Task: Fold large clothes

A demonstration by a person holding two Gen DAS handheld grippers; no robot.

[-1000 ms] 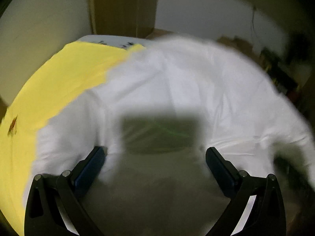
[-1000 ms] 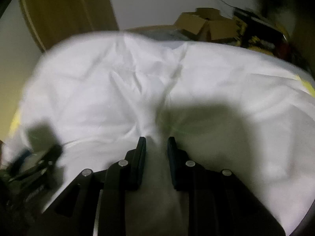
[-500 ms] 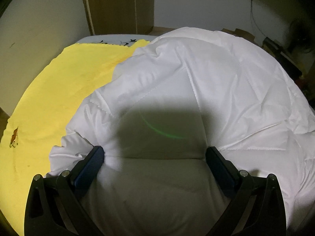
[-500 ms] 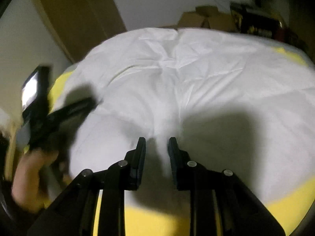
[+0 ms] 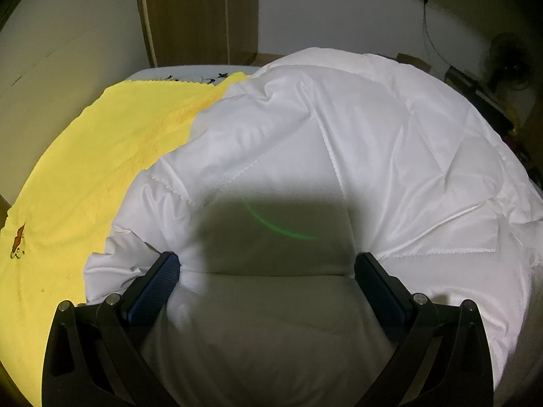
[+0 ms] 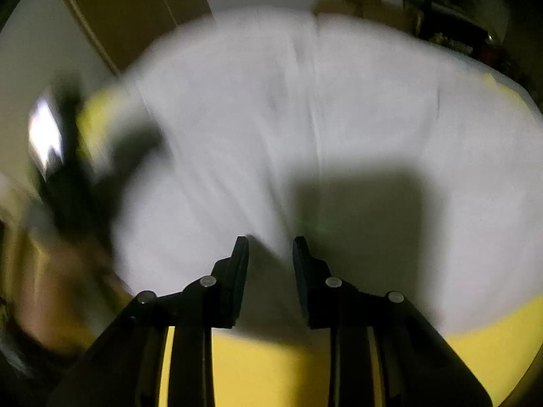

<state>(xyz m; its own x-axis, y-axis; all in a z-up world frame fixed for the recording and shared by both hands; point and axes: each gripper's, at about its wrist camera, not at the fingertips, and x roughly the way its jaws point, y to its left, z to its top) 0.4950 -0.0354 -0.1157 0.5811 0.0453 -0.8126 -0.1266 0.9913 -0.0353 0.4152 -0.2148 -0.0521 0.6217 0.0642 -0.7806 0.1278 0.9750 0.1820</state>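
A large white quilted cover (image 5: 339, 156) lies bunched on a yellow sheet (image 5: 85, 176). My left gripper (image 5: 268, 268) is wide open, its blue-padded fingers (image 5: 159, 281) spread over the cover's near fold and touching it. In the right wrist view, which is blurred by motion, the same white cover (image 6: 305, 118) lies over the yellow sheet (image 6: 271, 366). My right gripper (image 6: 270, 247) is nearly shut, with a fold of the cover pinched between its black fingers. The left gripper and the hand holding it (image 6: 64, 183) show as a dark blur at the left.
A brown wooden door (image 5: 200, 13) and pale walls stand behind the bed. Cardboard boxes (image 6: 359, 3) and dark clutter (image 5: 502, 101) lie at the back right. A patterned white sheet (image 5: 190, 74) peeks out at the far edge.
My right gripper has pulled its fold of the cover back towards me, baring yellow sheet at the near edge. My left gripper stayed open over the cover, which settled into a mound.
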